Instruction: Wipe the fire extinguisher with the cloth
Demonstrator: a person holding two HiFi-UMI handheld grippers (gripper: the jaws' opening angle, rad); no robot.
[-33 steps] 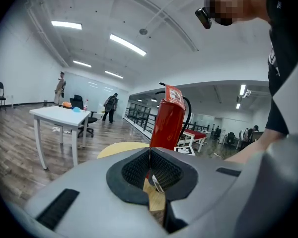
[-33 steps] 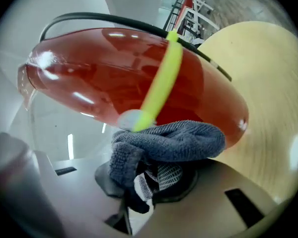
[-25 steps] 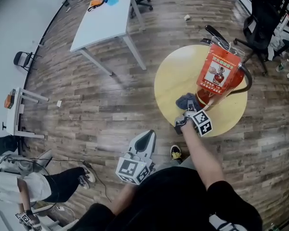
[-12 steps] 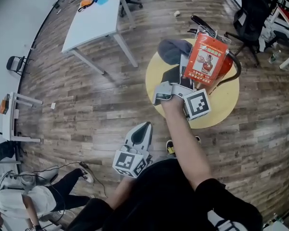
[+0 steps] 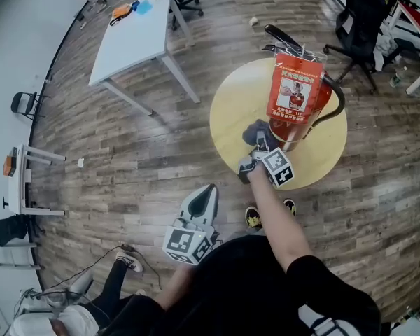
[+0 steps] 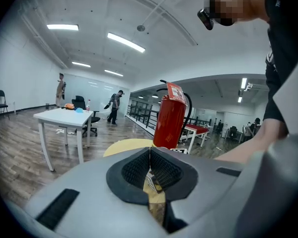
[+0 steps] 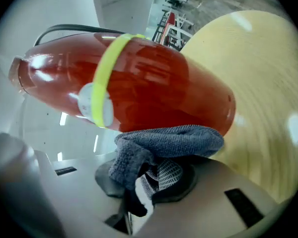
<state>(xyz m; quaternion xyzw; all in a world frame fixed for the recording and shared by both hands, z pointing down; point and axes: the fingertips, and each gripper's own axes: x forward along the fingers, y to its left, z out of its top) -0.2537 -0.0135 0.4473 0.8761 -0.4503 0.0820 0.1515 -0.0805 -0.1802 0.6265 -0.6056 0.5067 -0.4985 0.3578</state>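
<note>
A red fire extinguisher [image 5: 297, 100] with a black handle and hose stands upright on the round yellow table [image 5: 231, 117]. My right gripper [image 5: 257, 147] is shut on a grey cloth [image 5: 256, 131] and holds it against the lower left side of the extinguisher's body. In the right gripper view the cloth [image 7: 164, 145] bunches out of the jaws and touches the red cylinder [image 7: 139, 83] near its base. My left gripper [image 5: 204, 200] hangs low in front of the person, away from the table, its jaws shut with nothing in them. In the left gripper view the extinguisher [image 6: 170, 117] shows ahead.
A white rectangular table [image 5: 136, 33] stands to the far left with small items on it. Black office chairs [image 5: 360, 19] stand at the far right. The floor is wood plank. A person sits low at the bottom left [image 5: 91, 306].
My right gripper with the cloth has come down from the upper part of the extinguisher to its lower body. The left gripper has stayed put.
</note>
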